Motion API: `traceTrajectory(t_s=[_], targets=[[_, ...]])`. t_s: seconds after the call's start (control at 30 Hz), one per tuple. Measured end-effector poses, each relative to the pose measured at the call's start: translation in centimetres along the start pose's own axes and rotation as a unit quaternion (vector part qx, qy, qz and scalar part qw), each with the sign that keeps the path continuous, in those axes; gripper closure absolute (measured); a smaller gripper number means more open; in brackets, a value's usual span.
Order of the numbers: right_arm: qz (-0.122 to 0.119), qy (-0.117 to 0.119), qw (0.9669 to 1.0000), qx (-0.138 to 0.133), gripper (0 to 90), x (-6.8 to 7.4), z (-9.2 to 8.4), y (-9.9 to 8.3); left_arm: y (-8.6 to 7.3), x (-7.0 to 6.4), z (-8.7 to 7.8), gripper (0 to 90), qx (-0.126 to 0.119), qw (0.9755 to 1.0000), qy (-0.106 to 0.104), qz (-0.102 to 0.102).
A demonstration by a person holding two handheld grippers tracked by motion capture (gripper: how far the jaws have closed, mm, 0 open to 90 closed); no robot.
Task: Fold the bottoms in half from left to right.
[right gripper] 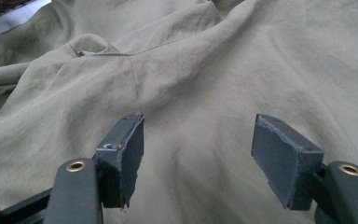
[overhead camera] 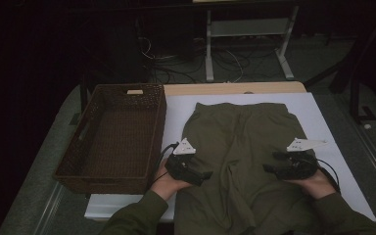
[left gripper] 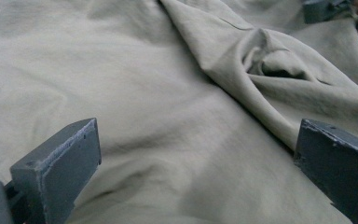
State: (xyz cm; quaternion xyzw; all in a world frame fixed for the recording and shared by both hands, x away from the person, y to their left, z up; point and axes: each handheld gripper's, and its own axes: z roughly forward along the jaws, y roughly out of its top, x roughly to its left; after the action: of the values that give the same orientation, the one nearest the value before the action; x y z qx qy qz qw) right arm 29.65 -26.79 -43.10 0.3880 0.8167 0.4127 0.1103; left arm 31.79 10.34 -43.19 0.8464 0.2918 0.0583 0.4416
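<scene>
Your left gripper [overhead camera: 208, 175] and right gripper [overhead camera: 269, 167] sit low over the olive trousers [overhead camera: 240, 147] in the high view, one on each leg and pointed toward each other, likely so you can gather both legs evenly. The trousers lie flat on the white sheet [overhead camera: 323, 147], waistband on the far side from you, with the wicker basket [overhead camera: 110, 174] just outboard of your left gripper.

Left gripper view: your jaws stand wide apart and released, cloth beneath and ahead of them, and a raised fold [left gripper: 261, 60] farther ahead to the right.

Right gripper view: jaws parted, gripping nothing, smooth fabric lying between and under them.
</scene>
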Motion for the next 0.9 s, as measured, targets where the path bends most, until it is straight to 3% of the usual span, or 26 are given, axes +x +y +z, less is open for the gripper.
traceTrajectory(t_s=[0.67, 0.9], targets=[[-0.004, 0.006, 0.9999, -0.009, 32.1, 0.2, -0.1, 0.1, 1.1, 1.3, 0.5, 0.0, -0.008, 0.9986, 0.05, -0.011], [-0.002, 0.008, 0.9998, -0.016, 30.5, 0.1, 0.0, 0.2, 1.7, 1.9, 1.0, 0.0, -0.01, 0.9974, 0.067, -0.024]])
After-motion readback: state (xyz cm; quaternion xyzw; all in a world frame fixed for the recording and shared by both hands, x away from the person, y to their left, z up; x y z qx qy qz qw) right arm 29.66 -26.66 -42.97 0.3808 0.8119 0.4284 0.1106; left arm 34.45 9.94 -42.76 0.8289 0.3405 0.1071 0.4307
